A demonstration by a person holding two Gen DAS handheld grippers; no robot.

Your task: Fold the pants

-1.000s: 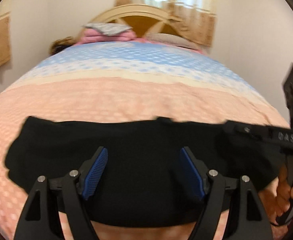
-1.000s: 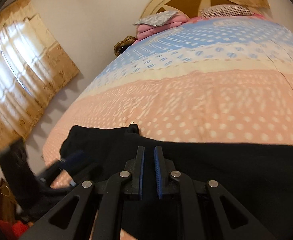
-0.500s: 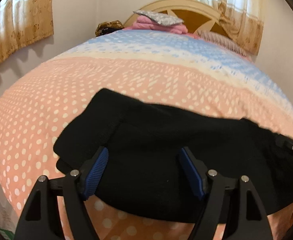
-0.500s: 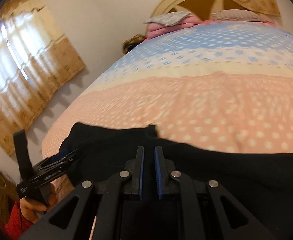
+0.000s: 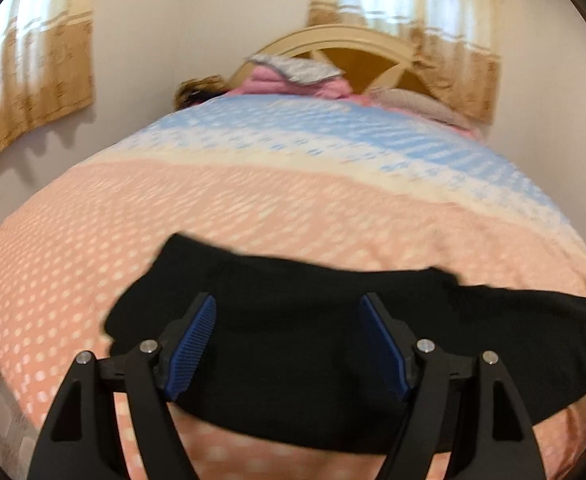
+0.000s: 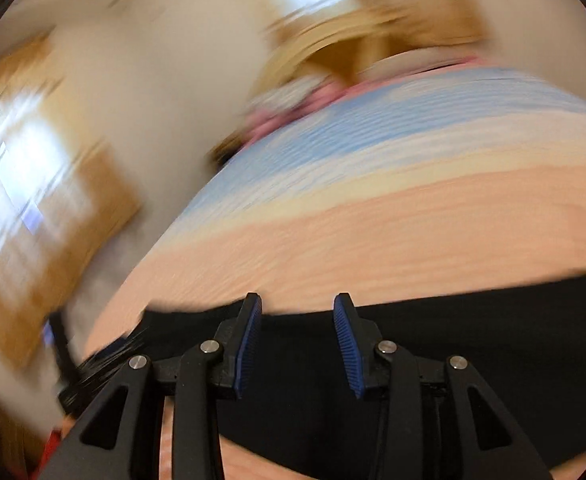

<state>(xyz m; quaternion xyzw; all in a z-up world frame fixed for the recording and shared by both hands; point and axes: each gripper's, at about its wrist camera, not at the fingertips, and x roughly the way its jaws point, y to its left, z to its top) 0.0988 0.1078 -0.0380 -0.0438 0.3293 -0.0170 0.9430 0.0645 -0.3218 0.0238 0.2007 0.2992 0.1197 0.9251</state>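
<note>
The black pants lie folded into a wide dark band across the near end of the bed, on its spotted peach bedspread; the band runs from a rounded end at the left of the left wrist view out to the right edge of that picture; its far edge is uneven, with a small raised flap near the middle

The left gripper hangs above the pants with its jaws spread wide, the blue ribbed pads well apart and only flat black cloth seen between them; nothing is pinched

The right gripper has just been opening: its jaws now stand partly apart, blue pads facing each other across a clear gap, and no cloth is caught between them; the pants lie below and beyond it, their far edge crossing just behind the fingertips; this view is heavily smeared, so whether the pads brush the cloth cannot be told

Farther up the bed the spread turns cream, then blue; a stack of pink folded bedding with a grey patterned piece on top sits against the arched headboard; tan curtains hang at the windows
</note>
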